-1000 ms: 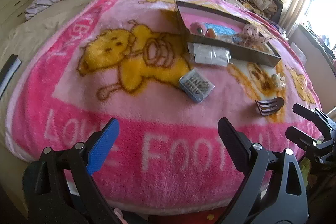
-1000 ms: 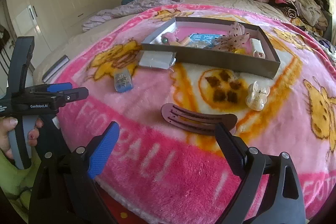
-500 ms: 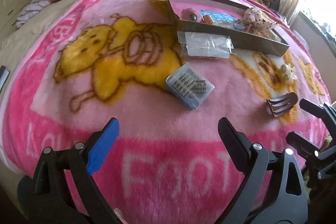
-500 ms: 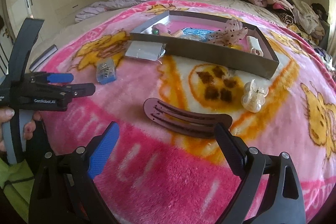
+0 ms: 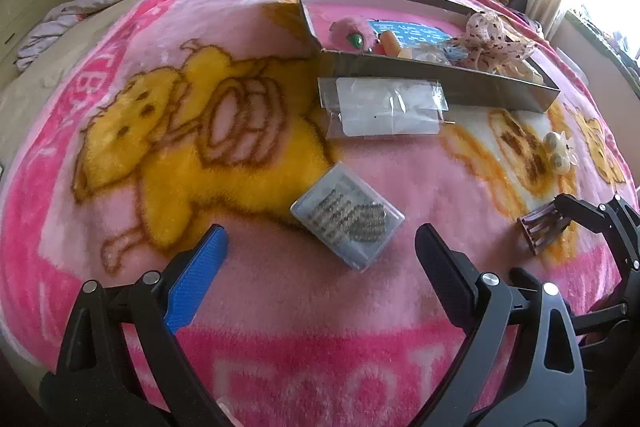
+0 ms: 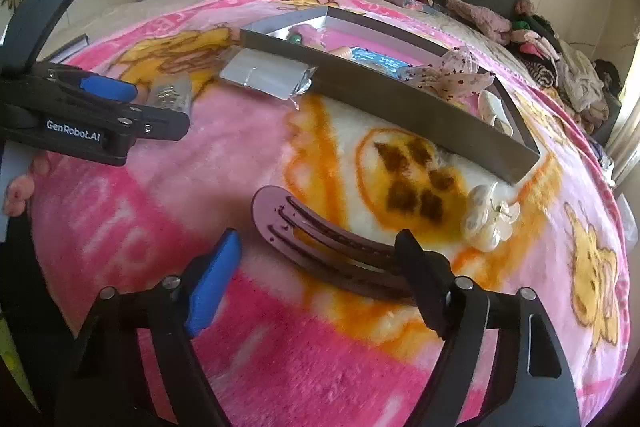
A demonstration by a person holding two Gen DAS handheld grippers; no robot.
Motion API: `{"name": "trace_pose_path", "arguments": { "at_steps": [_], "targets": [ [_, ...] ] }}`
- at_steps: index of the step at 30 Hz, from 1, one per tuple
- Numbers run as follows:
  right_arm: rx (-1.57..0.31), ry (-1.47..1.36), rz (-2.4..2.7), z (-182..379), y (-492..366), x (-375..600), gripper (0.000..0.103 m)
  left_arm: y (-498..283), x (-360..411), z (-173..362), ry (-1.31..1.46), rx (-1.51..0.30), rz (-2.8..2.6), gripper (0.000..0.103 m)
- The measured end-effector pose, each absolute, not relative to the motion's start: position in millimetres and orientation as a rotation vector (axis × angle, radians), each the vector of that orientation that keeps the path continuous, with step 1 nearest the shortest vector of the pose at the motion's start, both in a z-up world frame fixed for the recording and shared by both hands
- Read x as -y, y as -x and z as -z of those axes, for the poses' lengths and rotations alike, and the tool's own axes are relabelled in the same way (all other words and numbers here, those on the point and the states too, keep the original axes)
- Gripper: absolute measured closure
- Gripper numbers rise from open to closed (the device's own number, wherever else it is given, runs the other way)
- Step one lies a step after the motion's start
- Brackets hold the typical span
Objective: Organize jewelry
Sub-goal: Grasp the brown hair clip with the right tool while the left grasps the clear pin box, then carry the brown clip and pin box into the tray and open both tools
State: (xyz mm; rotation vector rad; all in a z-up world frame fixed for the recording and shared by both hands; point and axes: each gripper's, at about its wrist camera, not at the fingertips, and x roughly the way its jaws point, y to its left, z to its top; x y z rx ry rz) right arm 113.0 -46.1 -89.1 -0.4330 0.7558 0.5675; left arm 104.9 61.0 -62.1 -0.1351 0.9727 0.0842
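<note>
Left wrist view: left gripper [image 5: 318,259] is hovering low over the pink blanket [image 5: 280,299] with its fingers spread wide, gripping nothing. Clear plastic case [image 5: 347,221] of small dark pieces is lying just ahead of the gap, nearer the black finger [image 5: 440,267]; what the pieces are is too small to tell. Beyond it a clear plastic packet [image 5: 386,107] is lying flat, its far edge touching the near wall of the grey tray [image 5: 448,87]. Tray contents are partly hiding behind that wall: a pink fuzzy item [image 5: 350,31], a blue card [image 5: 408,33] and a dotted fabric bow [image 5: 494,41] are showing above it. Pearl-coloured clip [image 5: 558,157] is sitting on the blanket right of the tray. Brown hair comb [image 5: 538,229] is showing only at one end; the right gripper's body is covering the rest. Open blanket is lying to the left of the case.

Right wrist view: right gripper [image 6: 320,265] is sitting with fingers spread, straddling the brown hair comb [image 6: 320,239]; the black finger [image 6: 424,279] is overlapping the comb's right end, and contact cannot be confirmed. Pearl-coloured clip [image 6: 488,223] is resting just beyond, near the tray's corner [image 6: 520,167]. Left gripper [image 6: 156,107] is entering from the left, side-on, partly hiding the clear plastic case [image 6: 170,95]. Bare blanket is separating the comb from the tray wall.
</note>
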Motion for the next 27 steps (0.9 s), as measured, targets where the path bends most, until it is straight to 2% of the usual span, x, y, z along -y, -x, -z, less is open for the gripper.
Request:
{"name": "trace_pose_path", "arguments": {
  "at_steps": [4, 6, 9, 11, 13, 27],
  "targets": [
    [-0.754, 0.427, -0.555, 90.2, -122.7, 48.6, 0.045, -111.1, -59.1, 63.6, 0.127, -0.972, -0.078, 0.016],
    [-0.758, 0.416, -0.538, 89.8, -129.1, 52.1, 0.062, -114.1, -57.4, 64.1, 0.117, -0.972, -0.08, 0.022],
    [-0.763, 0.392, -0.53, 87.8, -135.3, 56.8, 0.072, -116.0, -54.2, 63.9, 0.1, -0.971, -0.082, 0.032],
    [-0.767, 0.361, -0.535, 84.4, -138.8, 62.6, 0.076, -117.0, -52.2, 63.1, 0.088, -0.969, -0.083, 0.05],
    [-0.772, 0.318, -0.539, 79.5, -142.2, 68.7, 0.079, -117.0, -49.4, 61.4, 0.082, -0.969, -0.073, 0.057],
    [-0.833, 0.05, -0.551, 51.9, -159.1, 118.0, 0.09, -123.8, -15.3, 38.1, 0.062, -0.942, 0.032, 0.058]
  ]
}}
